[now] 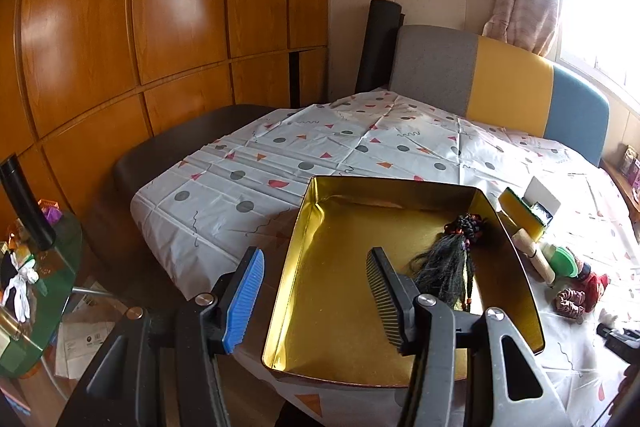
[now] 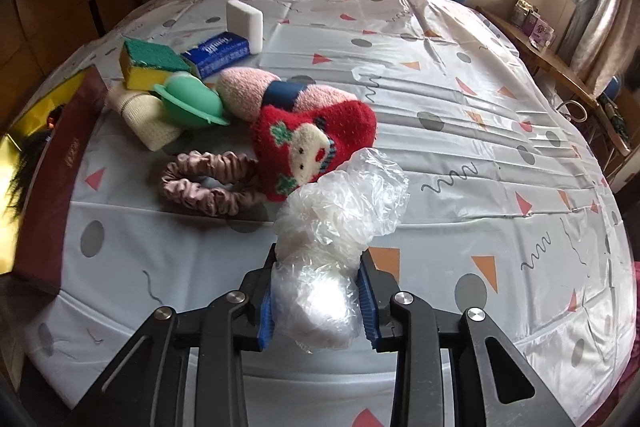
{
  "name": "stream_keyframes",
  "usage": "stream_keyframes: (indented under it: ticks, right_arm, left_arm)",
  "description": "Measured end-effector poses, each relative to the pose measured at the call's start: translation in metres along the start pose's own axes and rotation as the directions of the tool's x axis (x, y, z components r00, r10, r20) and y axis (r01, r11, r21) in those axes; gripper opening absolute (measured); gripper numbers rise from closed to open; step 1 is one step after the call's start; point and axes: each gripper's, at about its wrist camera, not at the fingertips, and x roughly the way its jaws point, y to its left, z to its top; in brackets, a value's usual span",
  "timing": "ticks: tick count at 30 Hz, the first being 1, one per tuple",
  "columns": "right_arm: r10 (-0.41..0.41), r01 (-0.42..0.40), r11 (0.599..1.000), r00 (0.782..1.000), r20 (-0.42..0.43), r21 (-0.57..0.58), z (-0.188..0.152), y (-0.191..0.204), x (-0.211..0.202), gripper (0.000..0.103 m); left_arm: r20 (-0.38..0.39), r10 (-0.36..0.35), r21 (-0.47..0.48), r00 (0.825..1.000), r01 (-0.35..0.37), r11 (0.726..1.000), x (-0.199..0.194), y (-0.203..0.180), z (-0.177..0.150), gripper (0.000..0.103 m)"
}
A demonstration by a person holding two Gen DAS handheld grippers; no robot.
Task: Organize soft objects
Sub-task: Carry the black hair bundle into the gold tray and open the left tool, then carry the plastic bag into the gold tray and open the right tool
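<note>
Right hand-held gripper [image 2: 318, 301]: jaws clamped on crumpled clear plastic bag [image 2: 340, 219], raised above the table [image 2: 460, 163]. Ahead: red sock [image 2: 316, 143], pink scrunchie [image 2: 200, 181]. Left hand-held gripper [image 1: 316, 297]: jaws apart, empty, over gold tin [image 1: 344, 291]; black hairpiece [image 1: 448, 263] inside, just beyond right finger.

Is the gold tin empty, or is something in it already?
Not empty: the tin holds one black tasselled item; the rest is bare.

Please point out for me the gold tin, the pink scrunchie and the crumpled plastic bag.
gold tin [image 1: 348, 299], left wrist view, on its bare gold floor.
pink scrunchie [image 2: 200, 163], right wrist view, on its upper band.
crumpled plastic bag [image 2: 340, 211], right wrist view, on its middle bulge.
</note>
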Motion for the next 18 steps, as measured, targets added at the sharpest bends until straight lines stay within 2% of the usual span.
stream_keyframes:
  ticks: [4, 9, 13, 18]
  right_arm:
    - [0.08, -0.079, 0.997, 0.995, 0.061, -0.017, 0.009, 0.018, -0.027, 0.034]
    - [0.194, -0.181, 0.977, 0.974, 0.116, -0.113, 0.022, 0.069, -0.054, 0.034]
    - [0.281, -0.252, 0.946, 0.951, 0.129, -0.205, 0.024, 0.113, -0.069, 0.034]
    - [0.381, -0.345, 0.898, 0.92, 0.09, -0.272, 0.022, 0.161, -0.072, 0.034]
  left_arm:
    - [-0.011, 0.002, -0.007, 1.0, -0.002, 1.0, 0.004, 0.003, -0.002, 0.054]
    - [-0.008, 0.005, -0.01, 1.0, -0.005, 1.0, 0.004, 0.004, -0.002, 0.054]
    - [-0.014, 0.01, -0.014, 1.0, -0.01, 1.0, 0.006, 0.006, -0.003, 0.054]
    - [-0.03, 0.013, -0.027, 0.999, -0.014, 1.0, 0.01, 0.01, -0.006, 0.054]
